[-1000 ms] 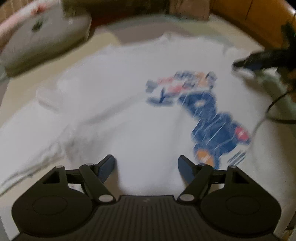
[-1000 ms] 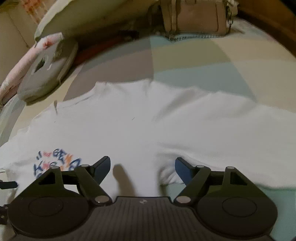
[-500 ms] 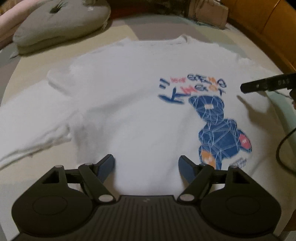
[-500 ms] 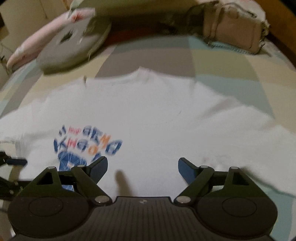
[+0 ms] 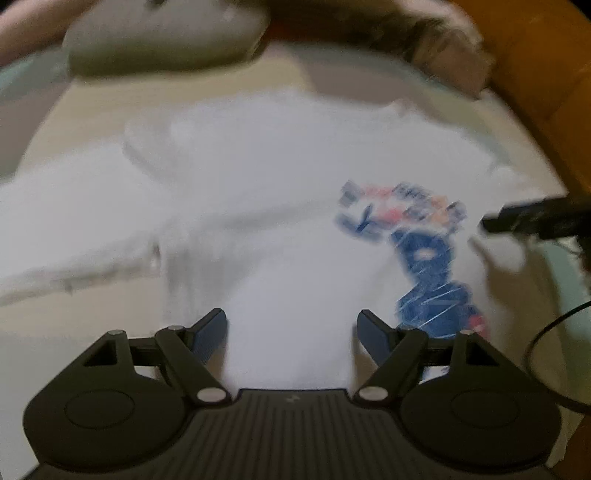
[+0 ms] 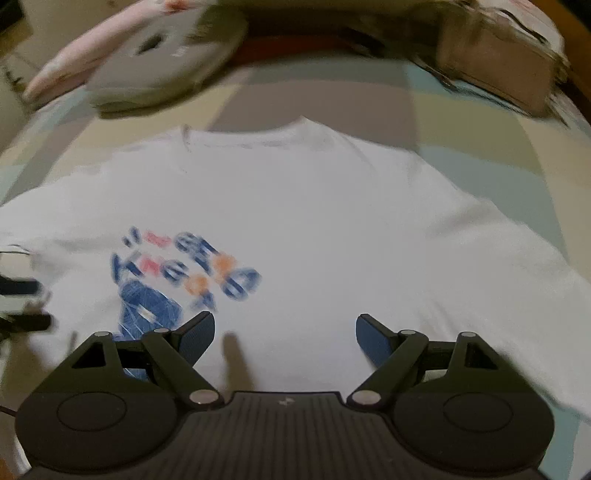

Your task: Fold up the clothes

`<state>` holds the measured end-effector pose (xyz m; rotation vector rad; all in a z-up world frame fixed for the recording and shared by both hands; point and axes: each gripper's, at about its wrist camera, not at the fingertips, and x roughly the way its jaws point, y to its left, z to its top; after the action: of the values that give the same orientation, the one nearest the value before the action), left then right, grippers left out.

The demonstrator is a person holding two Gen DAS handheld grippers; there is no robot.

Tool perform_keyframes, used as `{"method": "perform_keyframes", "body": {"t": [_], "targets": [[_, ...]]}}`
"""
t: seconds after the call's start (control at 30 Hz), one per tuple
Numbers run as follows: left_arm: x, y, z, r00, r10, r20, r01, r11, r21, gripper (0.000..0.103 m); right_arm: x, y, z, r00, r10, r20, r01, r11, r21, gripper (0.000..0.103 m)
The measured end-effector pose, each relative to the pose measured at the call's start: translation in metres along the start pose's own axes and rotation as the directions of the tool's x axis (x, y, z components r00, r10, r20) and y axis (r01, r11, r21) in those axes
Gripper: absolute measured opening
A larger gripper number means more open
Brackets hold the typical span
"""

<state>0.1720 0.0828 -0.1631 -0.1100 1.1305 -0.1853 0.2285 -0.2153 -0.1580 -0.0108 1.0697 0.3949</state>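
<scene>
**A:** Left wrist view first. What's in shot?

**B:** A white T-shirt (image 5: 258, 206) lies spread flat on a bed (image 5: 74, 325), front side up, neckline at the far end. A blue, orange and red cartoon print (image 5: 417, 258) sits on the right of its chest. The left gripper (image 5: 291, 332) hangs over the near hem, jaws standing wide apart, nothing between them but the cloth beneath. Whether the tips touch the fabric, I cannot tell; the picture is blurred.

**A:** And round the edges?

**B:** One sleeve runs off to the left. A grey cushion (image 5: 162, 33) rests at the far left, beyond the collar. At the right edge the dark tip of the right gripper (image 5: 532, 218) pokes in over the shirt's side, with a black cable (image 5: 546, 354) looping below it.

**A:** Now the right wrist view.

**B:** The same shirt (image 6: 332, 229) fills the frame, the print (image 6: 177, 280) now at near left. The right gripper (image 6: 284, 336) hovers above the near hem, jaws spread wide and empty. The bedcover (image 6: 480, 147) shows pale checks of beige, grey and light blue.

**A:** Far end?

**B:** The grey cushion (image 6: 162, 62) at far left against something pink (image 6: 92, 48), a tan bag (image 6: 495, 62) at far right. The left gripper's dark parts (image 6: 22, 302) show at the left edge.
</scene>
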Motion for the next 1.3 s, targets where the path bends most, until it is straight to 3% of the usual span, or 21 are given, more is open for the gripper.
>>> {"method": "perform_keyframes", "body": {"t": [0.13, 0.3, 0.37, 0.43, 0.53, 0.67, 0.8, 1.0, 1.1, 1.2, 1.3], "targets": [[-0.019, 0.009, -0.005, 0.997, 0.014, 0.072, -0.010, 0.998, -0.060, 0.075, 0.011, 0.019, 0.031, 0.995, 0.103, -0.014, -0.104, 0.987, -0.122, 0.077], [-0.044, 0.037, -0.010, 0.987, 0.076, 0.139, -0.051, 0.983, -0.178, 0.075, 0.029, 0.053, 0.078, 0.971, 0.237, -0.040, -0.239, 0.930, -0.279, 0.071], [-0.049, 0.049, -0.013, 0.985, 0.088, 0.150, -0.051, 0.971, -0.234, 0.075, 0.040, 0.071, 0.096, 0.951, 0.301, -0.077, -0.309, 0.891, -0.333, 0.071], [-0.052, 0.062, -0.016, 0.986, 0.078, 0.148, -0.035, 0.960, -0.278, 0.075, 0.054, 0.093, 0.113, 0.916, 0.373, -0.149, -0.401, 0.833, -0.382, 0.071], [-0.053, 0.070, -0.018, 0.986, 0.095, 0.140, -0.052, 0.957, -0.285, 0.075, 0.075, 0.127, 0.135, 0.876, 0.421, -0.234, -0.482, 0.754, -0.447, 0.071], [-0.048, 0.066, -0.015, 0.981, 0.146, 0.131, -0.120, 0.975, -0.189, 0.075, 0.100, 0.165, 0.162, 0.857, 0.410, -0.312, -0.516, 0.676, -0.526, 0.071], [-0.042, 0.062, -0.007, 0.981, 0.136, 0.141, -0.121, 0.987, -0.105, 0.075, 0.125, 0.193, 0.189, 0.847, 0.374, -0.377, -0.531, 0.619, -0.578, 0.073], [-0.033, 0.064, 0.002, 0.980, 0.120, 0.157, -0.119, 0.993, -0.017, 0.076, 0.156, 0.231, 0.219, 0.799, 0.320, -0.509, -0.599, 0.493, -0.631, 0.078], [-0.029, 0.066, 0.005, 0.980, 0.118, 0.161, -0.124, 0.992, 0.025, 0.076, 0.170, 0.247, 0.227, 0.791, 0.284, -0.541, -0.609, 0.444, -0.657, 0.079], [-0.027, 0.065, 0.007, 0.981, 0.113, 0.160, -0.125, 0.990, 0.070, 0.076, 0.183, 0.256, 0.234, 0.749, 0.262, -0.608, -0.659, 0.389, -0.644, 0.079], [-0.026, 0.067, 0.009, 0.981, 0.111, 0.160, -0.128, 0.987, 0.099, 0.076, 0.198, 0.265, 0.234, 0.681, 0.210, -0.702, -0.724, 0.337, -0.601, 0.079]]}}
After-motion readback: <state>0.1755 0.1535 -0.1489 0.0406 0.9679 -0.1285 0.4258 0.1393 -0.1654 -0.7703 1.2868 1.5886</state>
